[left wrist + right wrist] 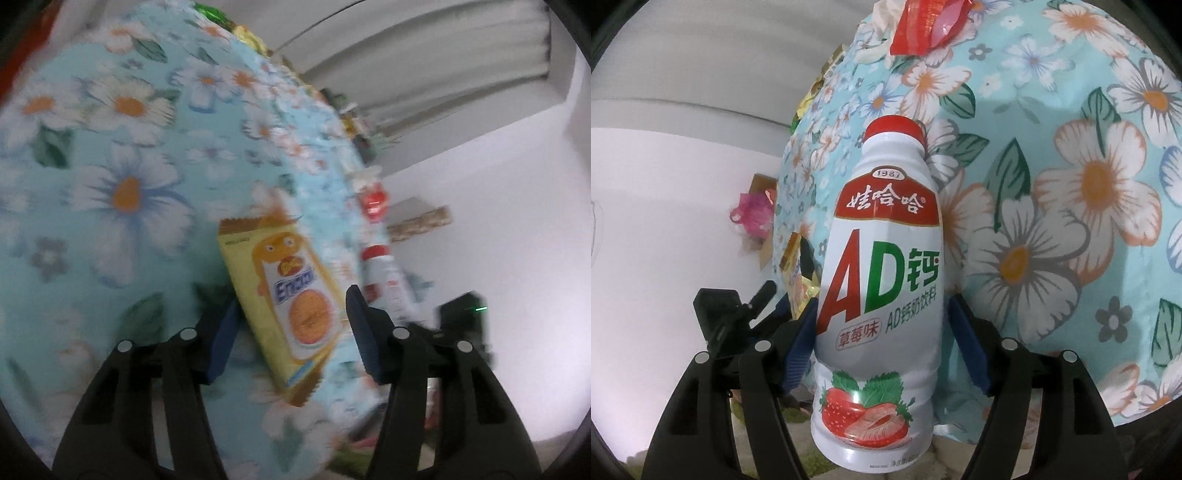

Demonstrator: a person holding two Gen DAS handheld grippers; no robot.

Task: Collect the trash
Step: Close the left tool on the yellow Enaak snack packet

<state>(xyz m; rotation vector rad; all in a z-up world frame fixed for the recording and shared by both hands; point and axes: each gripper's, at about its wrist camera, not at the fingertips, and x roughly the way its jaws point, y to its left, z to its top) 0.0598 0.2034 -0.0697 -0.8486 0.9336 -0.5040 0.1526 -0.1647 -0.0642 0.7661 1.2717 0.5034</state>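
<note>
A yellow snack packet (291,299) lies on the flowered blue tablecloth (122,158), between the fingers of my left gripper (291,325), which is open around it; contact is unclear. A white AD drink bottle with a red cap (882,280) stands between the fingers of my right gripper (882,339). Its left pad touches the bottle; a small gap shows at the right pad. The bottle also shows in the left wrist view (384,280), and the packet in the right wrist view (799,284).
A red wrapper (925,22) and crumpled white paper (882,18) lie on the cloth (1071,184) beyond the bottle. More yellow and green wrappers (236,26) lie far off on the table. A pink bag (753,214) sits by the white wall.
</note>
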